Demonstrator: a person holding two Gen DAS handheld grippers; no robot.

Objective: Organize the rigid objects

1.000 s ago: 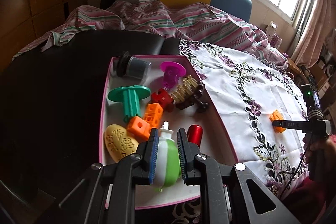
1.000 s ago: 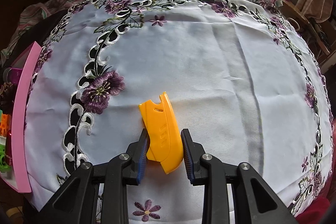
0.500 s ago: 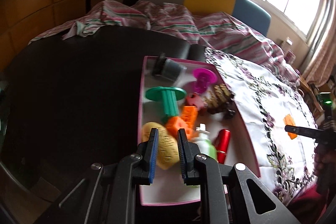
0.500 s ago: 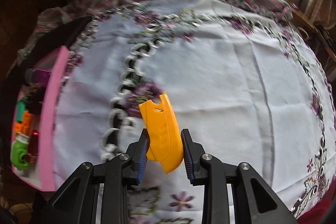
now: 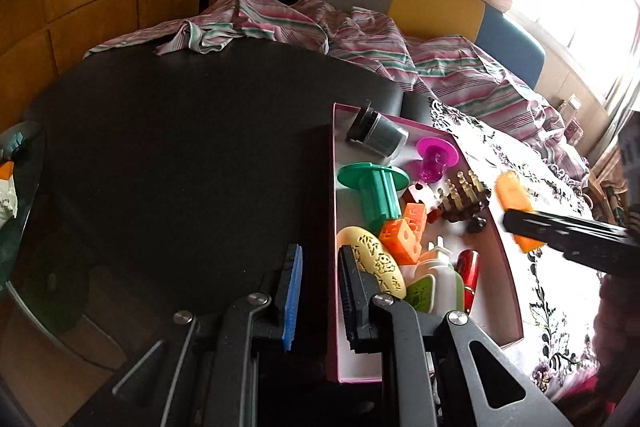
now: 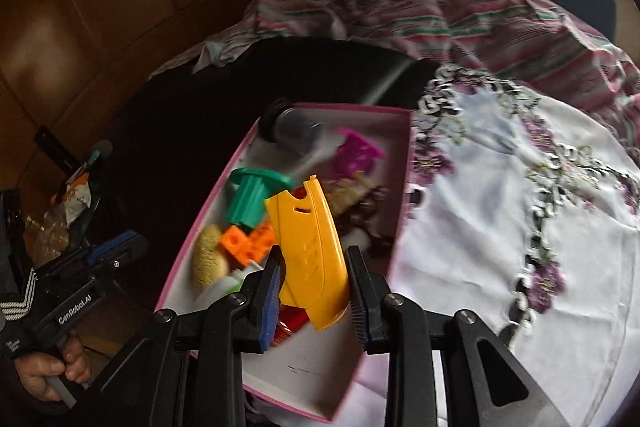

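Observation:
My right gripper (image 6: 313, 287) is shut on a flat yellow-orange plastic piece (image 6: 308, 247) and holds it in the air over the pink tray (image 6: 402, 203). In the left wrist view the same piece (image 5: 514, 195) hangs above the tray's right rim (image 5: 510, 267). The tray holds a green spool (image 5: 374, 193), orange cubes (image 5: 402, 235), a yellow patterned oval (image 5: 378, 267), a green-and-white bottle (image 5: 438, 281), a red tube (image 5: 468, 269), a magenta piece (image 5: 436, 157) and a grey jar (image 5: 378, 135). My left gripper (image 5: 318, 291) is open and empty, low beside the tray's left wall.
The tray lies on a dark round table (image 5: 180, 147), beside a white embroidered cloth (image 6: 540, 227). A striped blanket (image 5: 400, 43) is piled at the back. A glass side table (image 5: 24, 207) with packets stands far left.
My right gripper carried the yellow piece from the cloth leftward to above the tray. My left gripper let go of the green-and-white bottle in the tray, and drew back left.

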